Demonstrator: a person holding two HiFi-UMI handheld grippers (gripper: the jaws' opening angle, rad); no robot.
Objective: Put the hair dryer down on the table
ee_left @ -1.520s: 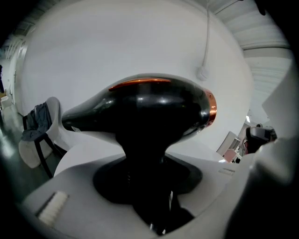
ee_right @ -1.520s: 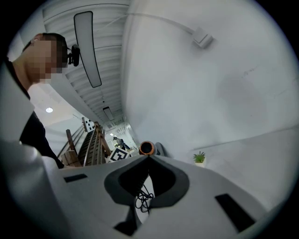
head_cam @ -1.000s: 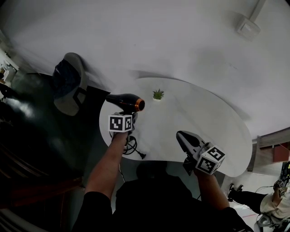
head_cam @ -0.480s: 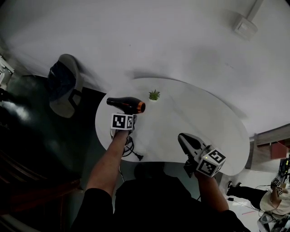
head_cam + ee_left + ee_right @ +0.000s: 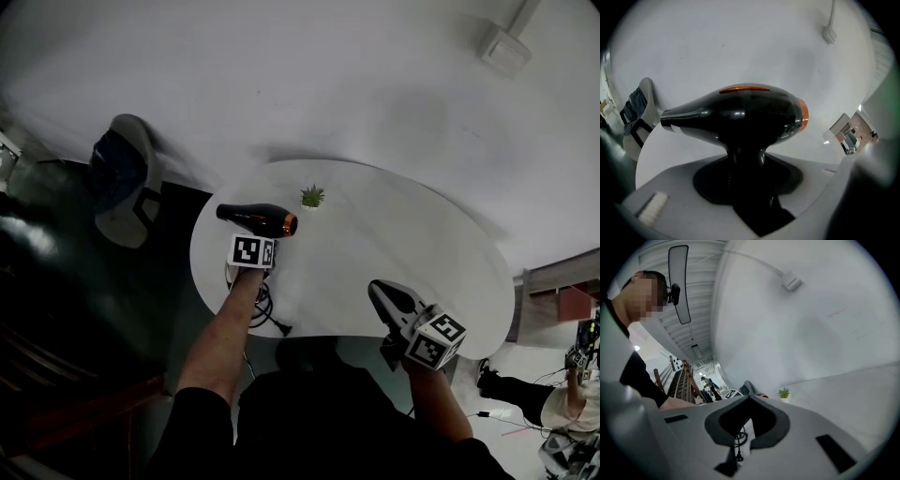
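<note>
Lowered since a second ago, the hair dryer (image 5: 258, 218) hangs close over the worktop (image 5: 375, 234) near its left edge, handle clamped in my left hand-held gripper (image 5: 255, 238). My right hand-held gripper (image 5: 380, 292) is closed and empty. Recommendation: set it down well in from the edge, body level, and release only once it rests.

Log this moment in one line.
left tool: shut on hair dryer | hair dryer: over table | right tool: shut, empty

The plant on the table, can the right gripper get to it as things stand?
Probably yes. The right gripper holds nothing, and only bare table lies between it and the plant. The dryer, held in the left gripper, is off to one side of that path.
</note>
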